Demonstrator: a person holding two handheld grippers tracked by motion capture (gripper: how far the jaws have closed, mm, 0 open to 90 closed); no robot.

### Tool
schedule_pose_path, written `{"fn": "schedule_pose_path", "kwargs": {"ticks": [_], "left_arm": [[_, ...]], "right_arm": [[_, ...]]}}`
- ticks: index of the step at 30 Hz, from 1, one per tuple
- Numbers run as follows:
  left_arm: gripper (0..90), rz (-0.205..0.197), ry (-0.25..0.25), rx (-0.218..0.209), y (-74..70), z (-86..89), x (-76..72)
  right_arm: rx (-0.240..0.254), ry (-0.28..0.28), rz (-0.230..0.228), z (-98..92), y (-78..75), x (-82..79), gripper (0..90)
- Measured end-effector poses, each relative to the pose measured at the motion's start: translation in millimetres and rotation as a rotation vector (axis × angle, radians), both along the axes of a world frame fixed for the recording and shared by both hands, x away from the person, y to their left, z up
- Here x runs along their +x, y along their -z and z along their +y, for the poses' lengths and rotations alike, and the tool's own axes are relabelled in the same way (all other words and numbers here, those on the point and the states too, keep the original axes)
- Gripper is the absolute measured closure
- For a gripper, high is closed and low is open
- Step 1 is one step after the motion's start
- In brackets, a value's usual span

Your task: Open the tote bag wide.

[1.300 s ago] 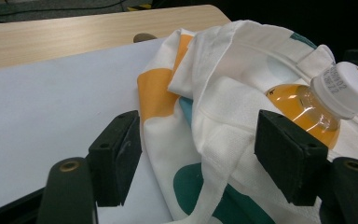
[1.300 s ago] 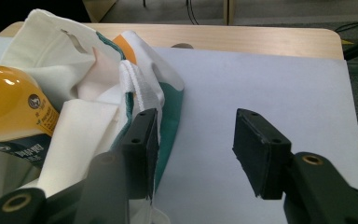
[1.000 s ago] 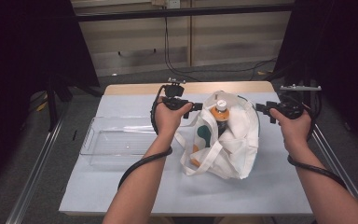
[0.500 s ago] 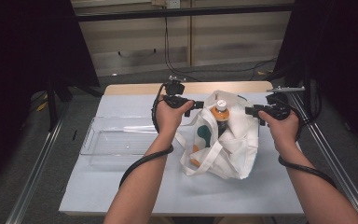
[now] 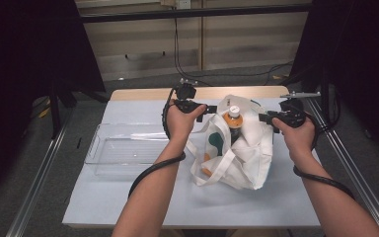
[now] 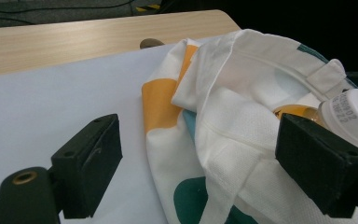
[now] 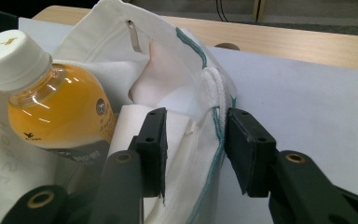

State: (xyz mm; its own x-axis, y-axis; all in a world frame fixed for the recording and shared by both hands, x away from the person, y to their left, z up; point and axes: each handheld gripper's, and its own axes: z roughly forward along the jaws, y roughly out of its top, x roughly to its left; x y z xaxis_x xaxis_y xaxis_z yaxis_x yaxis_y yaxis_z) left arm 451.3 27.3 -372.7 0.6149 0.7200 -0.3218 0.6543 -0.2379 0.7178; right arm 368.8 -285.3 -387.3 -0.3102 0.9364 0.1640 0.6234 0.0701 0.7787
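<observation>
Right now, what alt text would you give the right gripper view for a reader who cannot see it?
The right gripper has just been closing its two black jaws around the rim of a white tote bag, cloth between them with a gap on the right. A bottle of orange drink with a white cap stands in the bag at left, on a white-covered table.

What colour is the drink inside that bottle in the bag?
Amber orange, under a white cap; the bottle shows best in the right gripper view.

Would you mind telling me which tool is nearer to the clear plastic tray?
Left. The left tool hovers just past the clear plastic tray's far right corner; the right tool is beyond the bag.
</observation>
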Motion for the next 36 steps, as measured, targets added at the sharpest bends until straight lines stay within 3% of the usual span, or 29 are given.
{"fn": "schedule_pose_path", "kwargs": {"ticks": [8, 16, 21, 25, 27, 32, 35, 36], "left_arm": [[12.8, -0.003, 0.009, 0.019, -4.8, -2.8, -0.8], [10.1, 0.01, -0.005, -0.001, -5.9, -5.0, 0.6], [7.8, 0.011, 0.006, -0.012, -9.5, -9.7, 0.1], [7.7, 0.019, 0.043, 0.011, -8.2, -17.5, -1.9], [7.8, 0.031, 0.039, 0.014, -5.3, -18.8, -2.3], [15.5, 0.054, 0.054, 0.031, 1.8, -17.2, -3.0], [23.7, 0.065, 0.056, 0.032, 3.9, -14.4, -3.3], [30.5, 0.065, 0.07, 0.048, 4.0, -13.1, -3.3]], "right_arm": [[-0.006, -0.002, 0.001, 2.2, 0.4, -0.5, 60.8], [-0.01, 0.0, 0.005, 2.6, 2.1, -0.4, 62.8], [-0.007, -0.007, 0.012, 3.2, 3.9, 0.6, 63.6], [-0.004, -0.007, 0.014, 3.3, 3.7, 0.9, 63.6], [-0.005, -0.008, 0.014, 3.2, 3.7, 0.8, 63.8], [-0.006, -0.001, 0.021, 1.3, 5.2, 0.7, 67.0], [-0.007, 0.001, 0.024, -0.4, 6.7, 0.5, 73.1], [0.0, 0.002, 0.03, -2.5, 8.5, 0.8, 75.5]]}}
